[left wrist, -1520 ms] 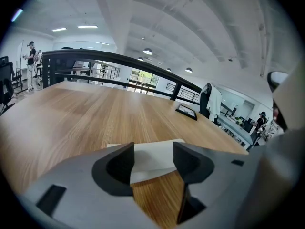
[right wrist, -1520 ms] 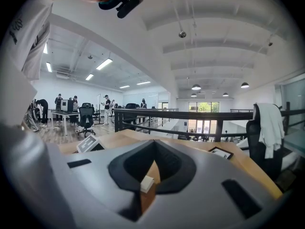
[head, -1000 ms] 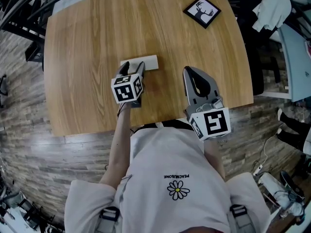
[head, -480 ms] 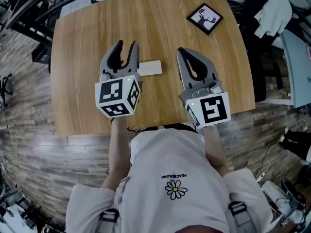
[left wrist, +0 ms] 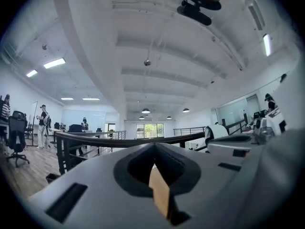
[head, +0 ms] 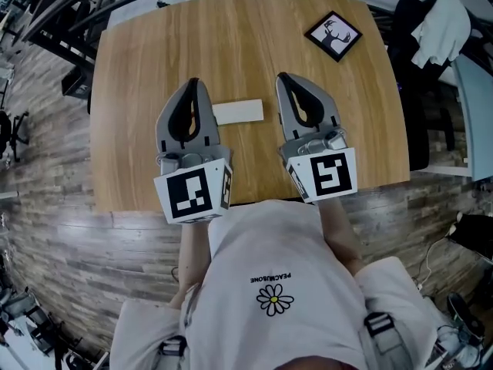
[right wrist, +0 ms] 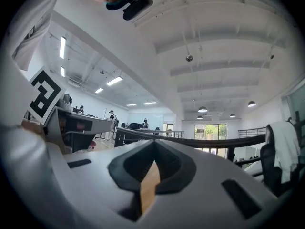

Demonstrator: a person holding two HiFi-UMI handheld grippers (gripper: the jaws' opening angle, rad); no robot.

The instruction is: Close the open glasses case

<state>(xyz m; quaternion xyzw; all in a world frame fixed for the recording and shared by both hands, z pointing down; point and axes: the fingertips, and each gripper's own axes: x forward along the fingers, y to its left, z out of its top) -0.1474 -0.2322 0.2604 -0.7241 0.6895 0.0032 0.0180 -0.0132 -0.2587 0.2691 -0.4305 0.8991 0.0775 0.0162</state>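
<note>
The glasses case (head: 238,112), a flat cream-white box, lies with its lid down on the wooden table (head: 146,60), between the two grippers and below them. My left gripper (head: 192,84) is held up above the table to the case's left and points level. Its jaws are closing fully together with nothing between them. In the left gripper view the left gripper (left wrist: 153,145) shows only the room beyond its tips. My right gripper (head: 283,78) hangs to the case's right, shut and empty. The right gripper (right wrist: 155,145) also faces the open room.
A black-framed deer picture (head: 333,36) lies at the table's far right corner. Black railings (head: 62,6) run past the table's far left. Clothes hang on a dark chair (head: 431,21) at the right. Wood-plank floor surrounds the table.
My left gripper has lifted off the case, risen well above the table, and its jaws have gone from wide open to shut. The right gripper has risen a little. The case has stayed put.
</note>
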